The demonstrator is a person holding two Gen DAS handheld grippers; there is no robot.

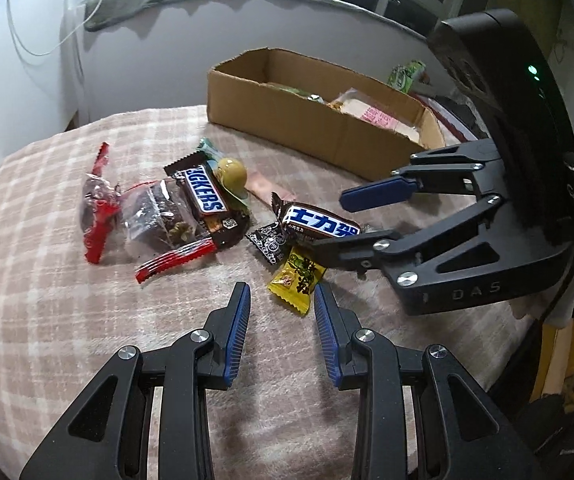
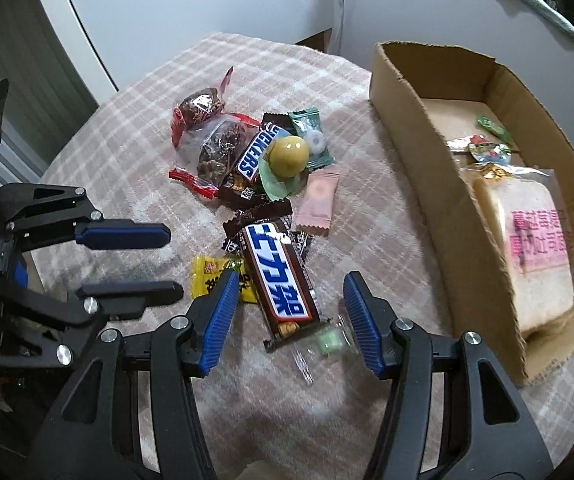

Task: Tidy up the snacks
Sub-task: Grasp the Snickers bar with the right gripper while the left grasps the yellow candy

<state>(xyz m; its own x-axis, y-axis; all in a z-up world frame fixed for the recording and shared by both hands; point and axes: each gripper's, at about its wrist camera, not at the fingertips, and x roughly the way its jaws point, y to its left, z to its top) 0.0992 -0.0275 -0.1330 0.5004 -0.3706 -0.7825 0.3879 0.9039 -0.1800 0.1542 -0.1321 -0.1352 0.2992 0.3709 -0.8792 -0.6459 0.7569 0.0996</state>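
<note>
I hold my right gripper over the near end of the Snickers bar, jaws spread and pinching nothing; the bar lies on the checked blanket just beside the cardboard box, at the near edge of the snack pile; my left gripper hangs by the yellow candy, jaws part-open and empty. I judge this the reach before a pick; next I must straddle the bar, squeeze, then carry it into the box beside the bagged bread.

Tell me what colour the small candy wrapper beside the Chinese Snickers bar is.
Yellow, with black characters and a green figure; the yellow candy wrapper shows best in the left wrist view.
</note>
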